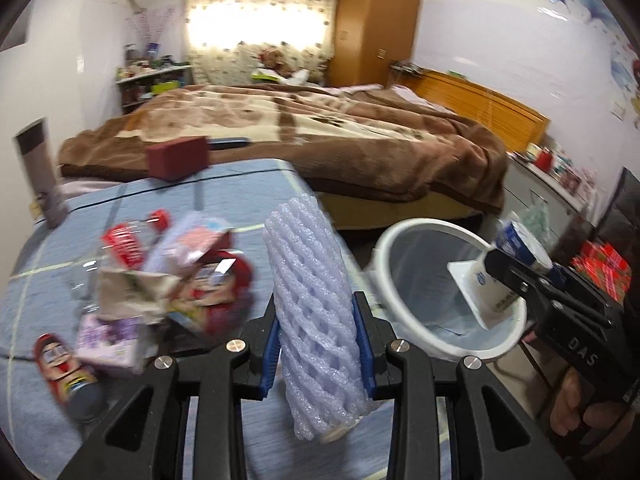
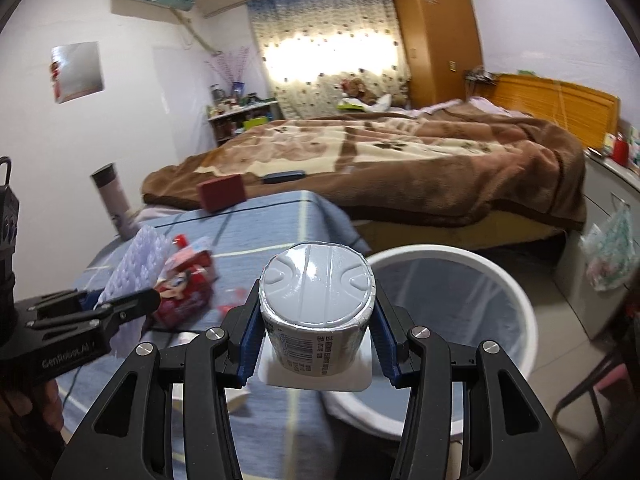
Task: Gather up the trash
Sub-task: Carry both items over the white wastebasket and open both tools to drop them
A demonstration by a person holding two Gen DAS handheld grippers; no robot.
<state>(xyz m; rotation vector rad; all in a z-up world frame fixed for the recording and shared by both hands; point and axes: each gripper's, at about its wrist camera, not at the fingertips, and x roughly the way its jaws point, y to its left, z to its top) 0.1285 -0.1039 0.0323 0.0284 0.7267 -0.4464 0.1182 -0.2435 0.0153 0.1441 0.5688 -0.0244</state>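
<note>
My left gripper [image 1: 318, 344] is shut on a pale lilac foam fruit net [image 1: 312, 280] that stands upright between its blue pads, above the blue cloth of the table. My right gripper [image 2: 314, 330] is shut on a white yogurt cup [image 2: 316, 292], held upside down with its base towards the camera. In the left wrist view this cup [image 1: 500, 276] hangs over the white trash bin [image 1: 390, 240], which is lined with a clear bag. The bin [image 2: 516, 300] stands on the floor just right of the table. More trash [image 1: 168, 280] lies on the table: red snack wrappers, a crumpled paper, a purple carton.
A dark red box [image 1: 178, 158] and a tall grey tumbler [image 1: 40, 172] stand at the table's far side. Behind it is a bed with a brown blanket [image 1: 320, 128]. A white cabinet [image 2: 600, 208] with a hanging plastic bag stands right of the bin.
</note>
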